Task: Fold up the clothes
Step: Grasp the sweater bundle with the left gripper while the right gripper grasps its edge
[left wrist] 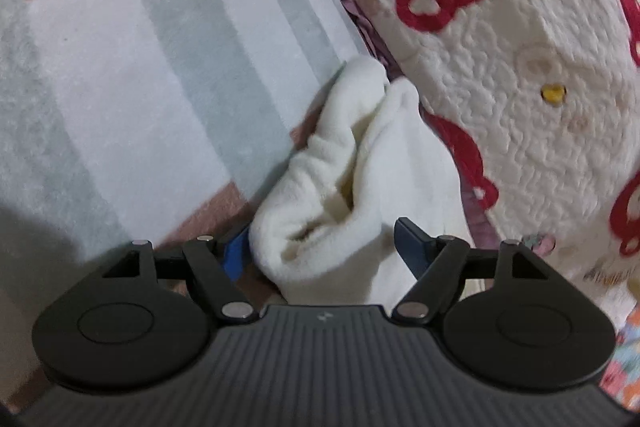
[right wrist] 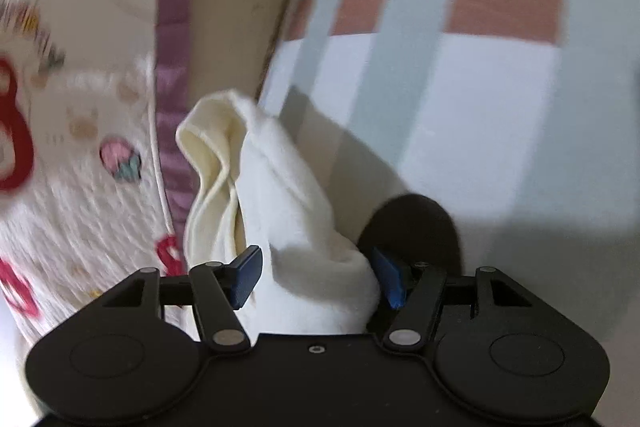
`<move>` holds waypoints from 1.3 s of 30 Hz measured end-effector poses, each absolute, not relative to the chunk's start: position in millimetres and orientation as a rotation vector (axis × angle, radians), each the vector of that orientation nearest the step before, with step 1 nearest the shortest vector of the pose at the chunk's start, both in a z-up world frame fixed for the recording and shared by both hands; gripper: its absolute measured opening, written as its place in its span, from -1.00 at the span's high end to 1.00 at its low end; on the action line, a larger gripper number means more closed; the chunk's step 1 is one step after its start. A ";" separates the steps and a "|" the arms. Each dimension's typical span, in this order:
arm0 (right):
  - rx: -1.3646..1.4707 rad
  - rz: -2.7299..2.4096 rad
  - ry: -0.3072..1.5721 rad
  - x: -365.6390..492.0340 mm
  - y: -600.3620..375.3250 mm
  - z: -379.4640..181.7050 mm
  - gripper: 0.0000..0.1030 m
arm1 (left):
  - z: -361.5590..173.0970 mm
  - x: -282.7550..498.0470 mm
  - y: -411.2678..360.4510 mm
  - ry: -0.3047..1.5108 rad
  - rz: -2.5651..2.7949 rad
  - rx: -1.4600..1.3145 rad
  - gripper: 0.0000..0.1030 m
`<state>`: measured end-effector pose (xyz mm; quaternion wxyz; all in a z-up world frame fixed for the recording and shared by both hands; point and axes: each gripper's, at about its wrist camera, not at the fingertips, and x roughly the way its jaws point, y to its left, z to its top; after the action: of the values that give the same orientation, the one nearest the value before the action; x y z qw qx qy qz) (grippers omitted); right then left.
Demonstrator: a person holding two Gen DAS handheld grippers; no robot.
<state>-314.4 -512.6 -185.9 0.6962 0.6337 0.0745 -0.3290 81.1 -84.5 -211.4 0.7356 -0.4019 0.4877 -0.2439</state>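
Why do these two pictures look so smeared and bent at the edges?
Left wrist view: the bear-print quilt is streaked by motion, and a fisheye lens curves the plaid blanket. Right wrist view: heavier blur, with a dark shadow behind the cream garment.

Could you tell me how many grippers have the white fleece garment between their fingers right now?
2: the left gripper and the right gripper each have the garment bunched between their fingers.

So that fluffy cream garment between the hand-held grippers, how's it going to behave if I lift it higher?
Probably floppy: the cream garment bunches into soft folds between the left hand-held gripper fingers. Likely light for its bulk, given the fleecy pile. It may sag or slip, since cloth droops loosely past the right hand-held gripper, whose fingers stand apart around it.
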 end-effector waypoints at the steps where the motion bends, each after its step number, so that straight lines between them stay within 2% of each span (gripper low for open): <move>1: 1.367 -0.730 0.191 -308.0 -509.8 -183.2 -0.29 | -214.7 78.1 -85.9 1.084 -0.550 -0.904 -0.44; 5: 1.304 -0.669 0.209 -294.9 -498.8 -184.7 -0.30 | -220.4 75.7 -99.6 1.088 -0.599 -0.905 -0.34; 7: 1.318 -0.655 0.191 -293.9 -503.6 -186.5 -0.30 | -214.7 76.2 -107.6 1.048 -0.602 -0.794 -0.13; 9: 1.325 -0.637 0.180 -291.7 -509.0 -186.1 -0.27 | -212.1 75.2 -111.8 1.012 -0.593 -0.715 0.35; 10: 1.300 -0.628 0.185 -289.9 -510.0 -184.9 0.12 | -210.7 74.4 -112.9 0.997 -0.591 -0.686 0.41; 11: 1.261 -0.623 0.199 -286.8 -510.3 -182.5 0.39 | -209.1 73.0 -112.8 0.984 -0.590 -0.664 0.45; 13: 1.153 -0.630 0.236 -279.9 -508.2 -173.4 0.44 | -200.0 69.1 -112.5 0.950 -0.591 -0.602 0.56; 19: 0.977 -0.611 0.265 -277.1 -501.4 -137.5 0.46 | -175.0 57.0 -112.4 0.841 -0.597 -0.485 0.59; 22: 0.908 -0.625 0.333 -269.6 -501.2 -141.0 0.45 | -183.5 61.5 -110.0 0.852 -0.597 -0.531 0.40; 25: 1.017 -0.625 0.287 -279.9 -500.9 -153.4 0.42 | -192.1 66.0 -107.7 0.862 -0.596 -0.577 0.25; 30: 1.064 -0.632 0.284 -283.4 -498.3 -164.1 0.32 | -206.3 73.6 -103.8 0.880 -0.595 -0.653 0.15; 31: 1.061 -0.640 0.292 -281.6 -498.2 -165.8 0.16 | -209.1 75.1 -103.0 0.883 -0.595 -0.669 0.15; 32: 1.059 -0.648 0.301 -279.7 -498.2 -167.5 -0.15 | -212.0 76.6 -102.3 0.886 -0.594 -0.684 0.15; 34: 1.058 -0.662 0.314 -275.6 -498.1 -172.3 -0.22 | -216.8 79.3 -101.6 0.888 -0.597 -0.705 0.23; 36: 1.066 -0.660 0.298 -270.3 -498.4 -182.1 -0.21 | -212.1 78.6 -105.5 0.877 -0.608 -0.650 0.51; 37: 1.067 -0.656 0.291 -267.8 -498.8 -185.7 -0.02 | -208.5 77.8 -107.7 0.872 -0.614 -0.615 0.60; 38: 1.073 -0.641 0.292 -265.4 -500.1 -187.1 0.43 | -202.1 75.5 -108.8 0.863 -0.618 -0.581 0.63; 39: 1.082 -0.624 0.291 -263.9 -501.4 -186.1 0.43 | -192.4 71.6 -108.5 0.849 -0.620 -0.547 0.66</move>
<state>-263.9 -501.4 -186.1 0.8013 0.5047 0.1358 -0.2912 71.6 -108.5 -192.4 0.8294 -0.2580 0.4001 -0.2923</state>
